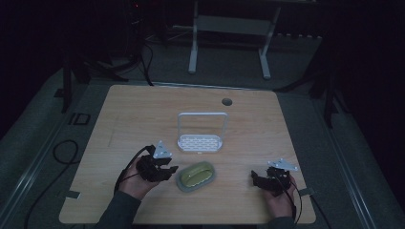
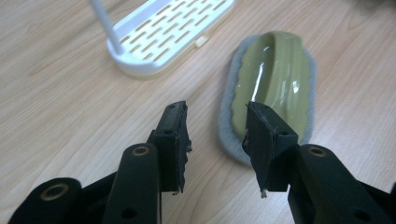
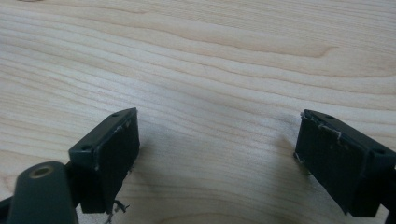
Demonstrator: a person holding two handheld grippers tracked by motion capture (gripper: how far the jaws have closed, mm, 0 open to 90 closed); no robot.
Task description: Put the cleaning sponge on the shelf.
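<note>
An olive-green scrubber with a grey pad [image 1: 196, 176] lies near the table's front middle; in the left gripper view the scrubber [image 2: 273, 77] sits just ahead and to the right of the jaws. Behind it stands a white slotted rack with a tall loop handle [image 1: 200, 135], also seen in the left gripper view as a slotted tray [image 2: 163, 35]. My left gripper [image 1: 168, 171] is open right beside the scrubber's left end, nothing between its jaws [image 2: 217, 140]. My right gripper [image 1: 257, 180] rests open over bare wood [image 3: 217, 158], well right of the scrubber.
The wooden table [image 1: 143, 109] has a round cable hole [image 1: 227, 101] at the back. Cables trail off the left side over the floor [image 1: 62, 152]. A white frame stand [image 1: 229, 28] is on the floor behind the table.
</note>
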